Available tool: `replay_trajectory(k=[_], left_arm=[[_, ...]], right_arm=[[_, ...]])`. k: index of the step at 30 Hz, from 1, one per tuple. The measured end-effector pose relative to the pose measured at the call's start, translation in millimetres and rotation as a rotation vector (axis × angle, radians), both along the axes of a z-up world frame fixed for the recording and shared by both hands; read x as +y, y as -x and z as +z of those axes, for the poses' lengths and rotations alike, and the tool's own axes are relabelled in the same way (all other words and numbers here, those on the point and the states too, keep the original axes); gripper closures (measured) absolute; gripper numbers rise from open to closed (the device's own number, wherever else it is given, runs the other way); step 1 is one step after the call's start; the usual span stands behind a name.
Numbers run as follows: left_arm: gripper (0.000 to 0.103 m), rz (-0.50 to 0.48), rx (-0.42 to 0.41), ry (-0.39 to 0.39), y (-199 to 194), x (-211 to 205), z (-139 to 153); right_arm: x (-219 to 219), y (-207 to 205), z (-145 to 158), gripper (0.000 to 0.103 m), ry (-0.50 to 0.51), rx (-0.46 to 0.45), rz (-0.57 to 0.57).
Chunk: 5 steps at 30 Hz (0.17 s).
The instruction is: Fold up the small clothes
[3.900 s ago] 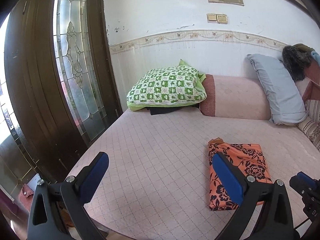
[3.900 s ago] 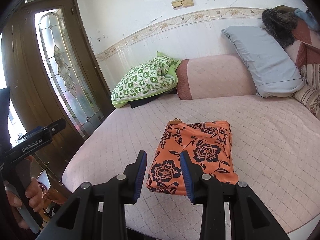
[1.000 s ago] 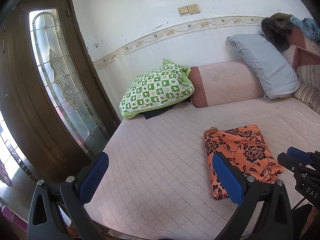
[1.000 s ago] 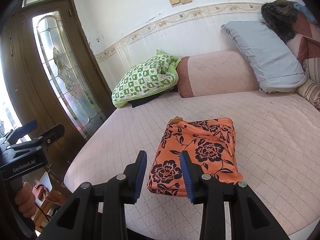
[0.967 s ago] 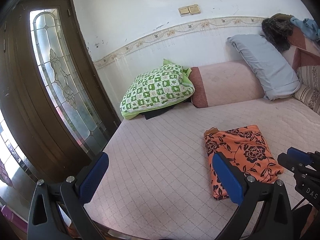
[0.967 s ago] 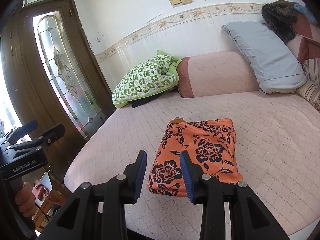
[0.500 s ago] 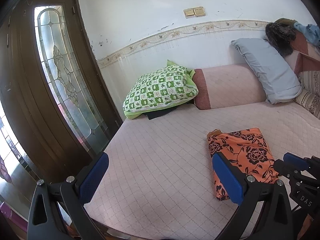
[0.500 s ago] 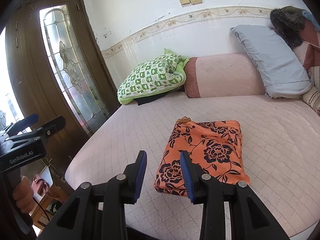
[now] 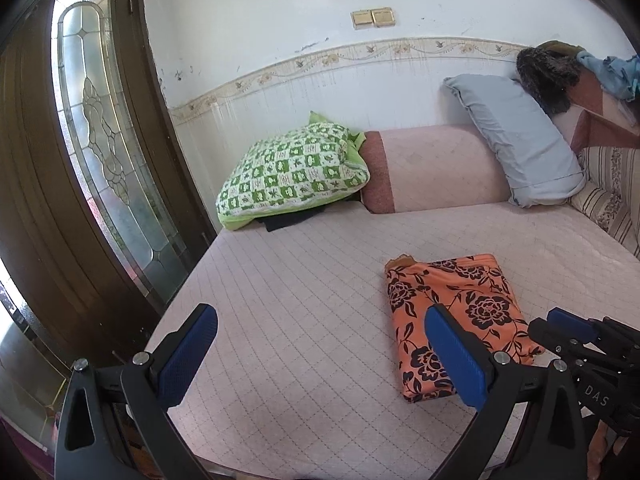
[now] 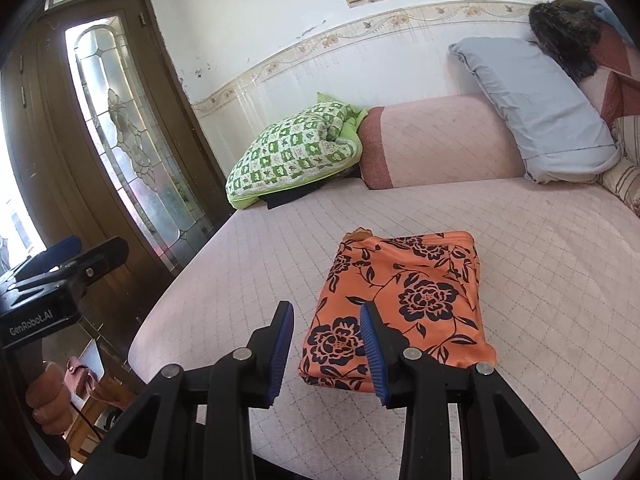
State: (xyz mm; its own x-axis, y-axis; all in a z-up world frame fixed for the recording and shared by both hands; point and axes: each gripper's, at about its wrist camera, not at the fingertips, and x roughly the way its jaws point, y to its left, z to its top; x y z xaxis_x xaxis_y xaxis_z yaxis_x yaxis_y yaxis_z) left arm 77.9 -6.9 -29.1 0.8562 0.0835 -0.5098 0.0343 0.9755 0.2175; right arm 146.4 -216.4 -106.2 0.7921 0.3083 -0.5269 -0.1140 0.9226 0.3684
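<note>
A folded orange garment [image 9: 452,304] with black flowers lies flat on the pink quilted bed [image 9: 304,312]. My left gripper [image 9: 320,344] hovers above the bed's near edge, left of the garment. It is open wide with only bedcover between its blue pads. My right gripper [image 10: 326,320] is held just short of the garment's [image 10: 404,296] near left corner. It is open by a narrow gap and grips nothing. The right gripper's tip [image 9: 568,328] shows at the right of the left wrist view. The left gripper [image 10: 60,256] shows at the left edge of the right wrist view, a hand on its handle.
A green checked pillow [image 9: 292,176], a pink bolster [image 9: 436,168] and a grey-blue pillow [image 9: 520,140] line the wall at the bed's far side. A dark wooden door with leaded glass [image 9: 108,152] stands to the left. The bed's rounded edge drops off near both grippers.
The left wrist view has turned a little, so the bed and wall sit more level. The garment lies as before, and both grippers keep the same gaps.
</note>
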Motion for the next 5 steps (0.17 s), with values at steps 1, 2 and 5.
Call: replay_trajectory(k=[1, 2, 5], left_arm=[[0.0, 0.003, 0.01, 0.007, -2.9, -0.4, -1.6], [0.0, 0.005, 0.015, 0.01, -4.6, -1.0, -2.6], [0.0, 0.008, 0.019, 0.006, -9.0, -3.3, -5.0]], right_arm=[[-2.7, -1.4, -1.5, 0.065, -0.005, 0.005, -0.006], [-4.8, -2.6, -2.8, 0.065, -0.007, 0.009, -0.011], [-9.6, -5.4, -4.9, 0.065, -0.012, 0.014, -0.023]])
